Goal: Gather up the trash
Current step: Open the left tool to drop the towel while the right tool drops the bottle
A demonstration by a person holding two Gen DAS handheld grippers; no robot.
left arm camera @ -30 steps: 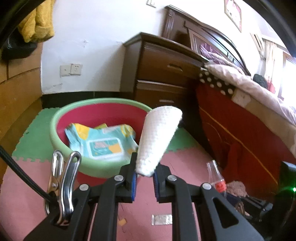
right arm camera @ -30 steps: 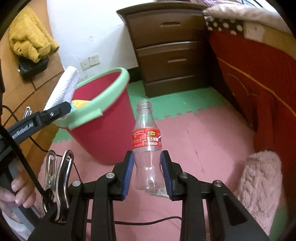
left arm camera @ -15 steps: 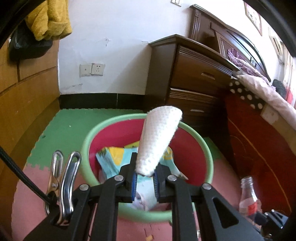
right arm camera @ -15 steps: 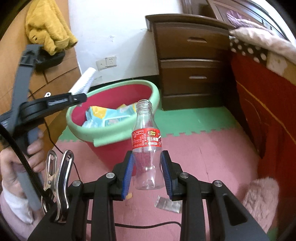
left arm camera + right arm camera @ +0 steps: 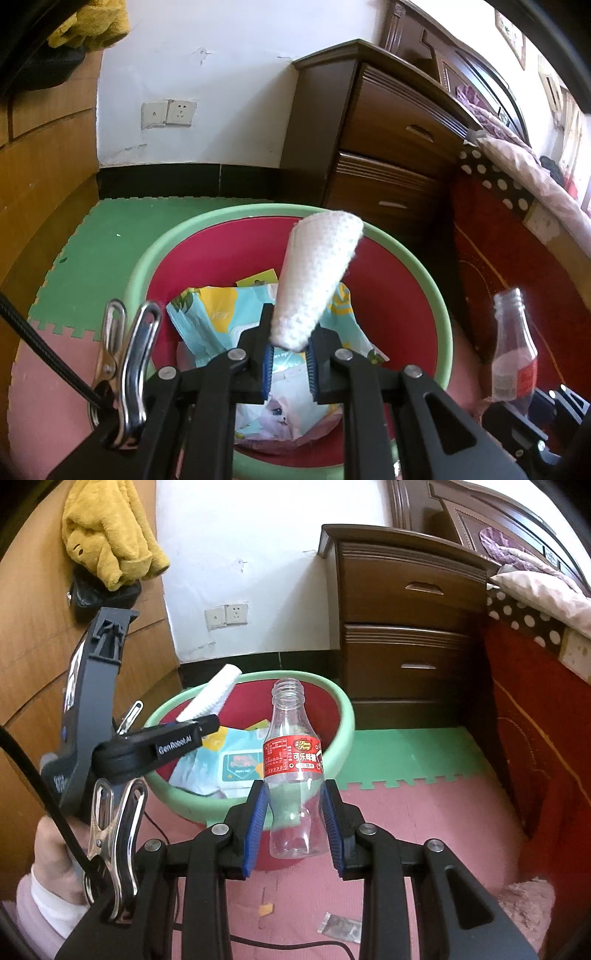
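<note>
Left gripper [image 5: 289,363] clamped on white rolled cloth [image 5: 316,282], now hanging directly over the basin [image 5: 436,291]; a second ago it was short of the near rim. Right gripper [image 5: 294,825] pinching empty bottle [image 5: 293,764] upright, closer to the basin's near rim than before. Wipes pack [image 5: 236,766] inside the basin.

White wall [image 5: 229,74], dark wooden dresser [image 5: 410,627], foam floor mats [image 5: 424,812]
</note>
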